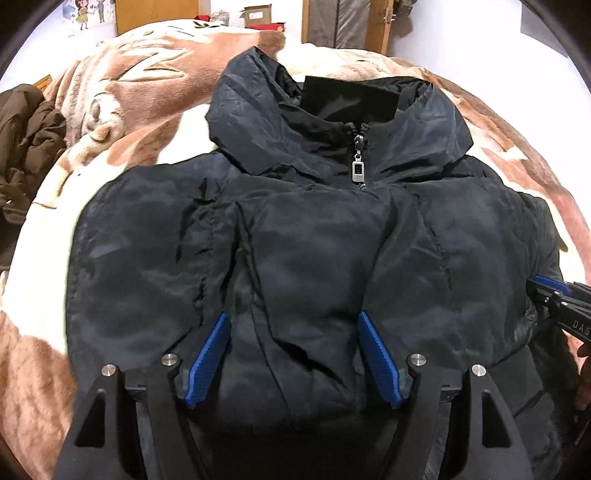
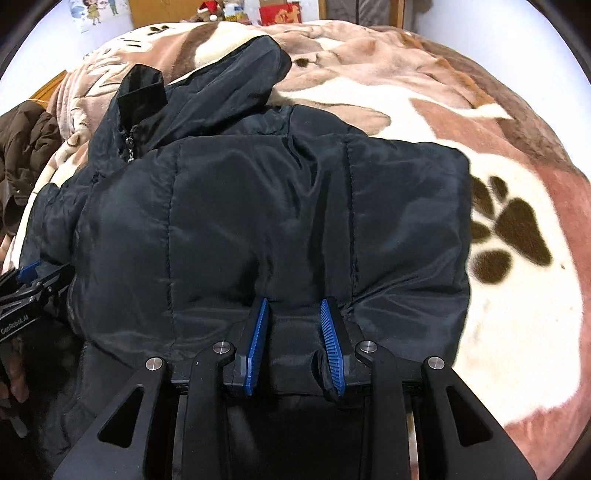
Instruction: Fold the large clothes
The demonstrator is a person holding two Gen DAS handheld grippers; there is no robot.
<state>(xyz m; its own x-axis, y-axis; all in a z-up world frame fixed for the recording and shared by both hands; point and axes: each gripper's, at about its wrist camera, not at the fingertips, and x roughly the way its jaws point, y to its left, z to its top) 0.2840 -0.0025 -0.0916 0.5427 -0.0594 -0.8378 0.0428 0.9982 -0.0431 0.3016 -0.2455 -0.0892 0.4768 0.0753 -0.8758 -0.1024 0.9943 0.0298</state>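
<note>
A dark navy padded jacket [image 1: 314, 236] lay front-up across a plush blanket [image 1: 122, 110] printed in brown, pink and cream, and everything else is placed from that jacket. Its hood [image 1: 258, 110] was spread at the far end, with the collar standing up behind a silver zipper pull [image 1: 357, 168] at the neck; the zipper was closed. The sleeves appeared folded in over the chest, so the body formed a roughly square bundle. At the near hem of the jacket, the left gripper [image 1: 295, 360] stood with its blue-padded jaws spread wide, a raised fold of the jacket's front lying between them; the pads [image 1: 208, 358] touched or nearly touched the cloth at the sides, and a firm grip could not be told. On the jacket's right side, the right gripper [image 2: 295, 345] had its jaws drawn much closer together, pinching a dark bunch of the jacket's hem fabric, which bulged up between the blue pads [image 2: 332, 343]. In the right wrist view the jacket's right edge ended against a cream patch of blanket bearing a large dark paw print [image 2: 513, 236]. Well off the jacket's left side, a brown garment [image 1: 26, 147] lay crumpled at the blanket's edge. Beyond the hood stood wooden furniture [image 1: 159, 14] and a cardboard box [image 1: 256, 14] against the wall.
</note>
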